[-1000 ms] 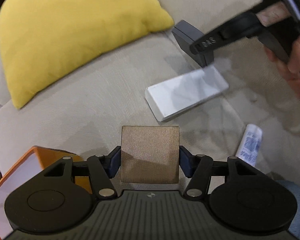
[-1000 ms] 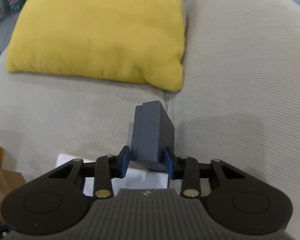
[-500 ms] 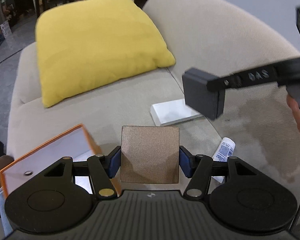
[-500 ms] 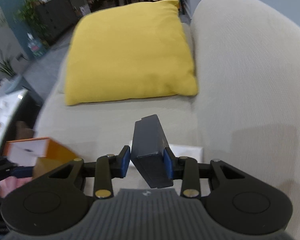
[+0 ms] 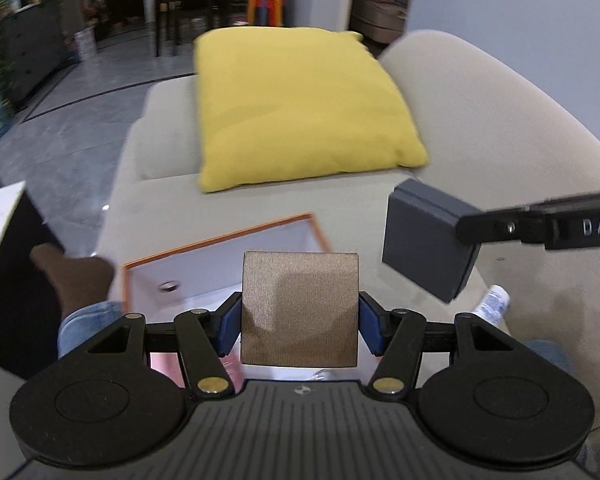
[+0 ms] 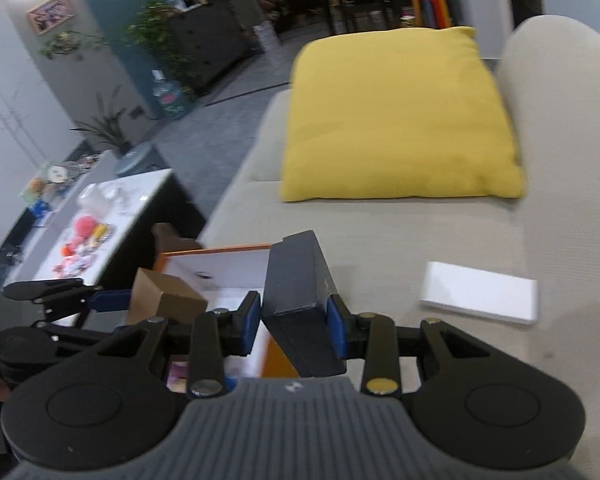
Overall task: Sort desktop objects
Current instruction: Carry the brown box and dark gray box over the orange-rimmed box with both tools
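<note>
Both boxes have risen off the beige sofa (image 6: pixel 440 240): the left hand-held gripper (image 5: pixel 299 324) clamps the brown square cardboard box (image 5: pixel 299 308) above the orange-rimmed white open box (image 5: pixel 236 252), the right hand-held gripper (image 6: pixel 295 322) grips the dark grey rectangular box (image 6: pixel 298 284) beside it.

A: What colour is the box (image 5: pixel 299 308) between the left gripper's (image 5: pixel 299 322) blue pads (image 5: pixel 229 322)?

B: Dull brown-gold, finely textured. The frame is black, with brass-coloured rivets.

A: And between the right gripper's (image 6: pixel 296 320) pads?

B: A dark slate-grey box (image 6: pixel 300 284). Beyond the fingertips, an open box (image 5: pixel 224 264), orange outside, white inside.

A: Farther ahead?

B: A plain yellow cushion (image 5: pixel 300 108) on a beige sofa (image 5: pixel 500 128). Right of the right fingers, a flat white box (image 6: pixel 480 298). Right of the left fingers, a white tube (image 5: pixel 493 303) with blue print.
</note>
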A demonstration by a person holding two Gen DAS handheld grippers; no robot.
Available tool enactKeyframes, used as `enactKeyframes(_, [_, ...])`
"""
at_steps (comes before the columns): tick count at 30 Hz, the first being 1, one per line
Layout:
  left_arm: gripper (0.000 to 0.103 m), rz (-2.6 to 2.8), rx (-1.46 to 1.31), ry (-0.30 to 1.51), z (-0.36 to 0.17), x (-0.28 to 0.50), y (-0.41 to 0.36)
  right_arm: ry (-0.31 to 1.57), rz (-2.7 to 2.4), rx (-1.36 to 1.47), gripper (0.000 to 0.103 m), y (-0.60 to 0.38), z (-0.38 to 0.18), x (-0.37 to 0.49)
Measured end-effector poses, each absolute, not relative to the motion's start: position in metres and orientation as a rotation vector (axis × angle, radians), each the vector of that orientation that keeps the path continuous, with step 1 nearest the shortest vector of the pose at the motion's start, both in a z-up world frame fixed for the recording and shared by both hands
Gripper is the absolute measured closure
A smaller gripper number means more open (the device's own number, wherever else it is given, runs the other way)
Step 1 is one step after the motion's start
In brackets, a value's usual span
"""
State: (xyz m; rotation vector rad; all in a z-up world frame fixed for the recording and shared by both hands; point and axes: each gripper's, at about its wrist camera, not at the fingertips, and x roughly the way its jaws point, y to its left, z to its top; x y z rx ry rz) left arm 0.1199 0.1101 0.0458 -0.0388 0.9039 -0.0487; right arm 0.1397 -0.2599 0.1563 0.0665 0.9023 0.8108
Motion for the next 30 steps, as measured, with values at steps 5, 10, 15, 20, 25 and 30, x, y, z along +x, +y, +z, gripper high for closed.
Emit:
enactKeyframes(5, [0.035, 0.002, -0.086, 0.901, 0.041, 0.107, 0.144, 0.940, 0.866, 0.078, 0.065, -0.218, 0.140, 0.130])
enactKeyframes(10, [0.035, 0.023, -0.123, 0.904, 0.036, 0.097, 0.169, 0.975, 0.863, 0.046, 0.065, -0.184, 0.119, 0.122])
enactKeyframes(15, [0.035, 0.030, -0.144, 0.908, 0.028, 0.090, 0.188, 1.014, 0.824, 0.016, 0.065, -0.161, 0.093, 0.128])
enactKeyframes(20, [0.035, 0.015, -0.165, 0.912, 0.020, 0.086, 0.197, 1.047, 0.786, -0.027, 0.065, -0.148, 0.075, 0.135])
enactKeyframes(25, [0.035, 0.006, -0.178, 0.911, 0.011, 0.089, 0.202, 1.105, 0.759, -0.002, 0.065, -0.135, 0.058, 0.145])
enactKeyframes(30, [0.035, 0.001, -0.194, 0.907, 0.008, 0.091, 0.207, 1.119, 0.742, 0.059, 0.065, -0.123, 0.042, 0.144])
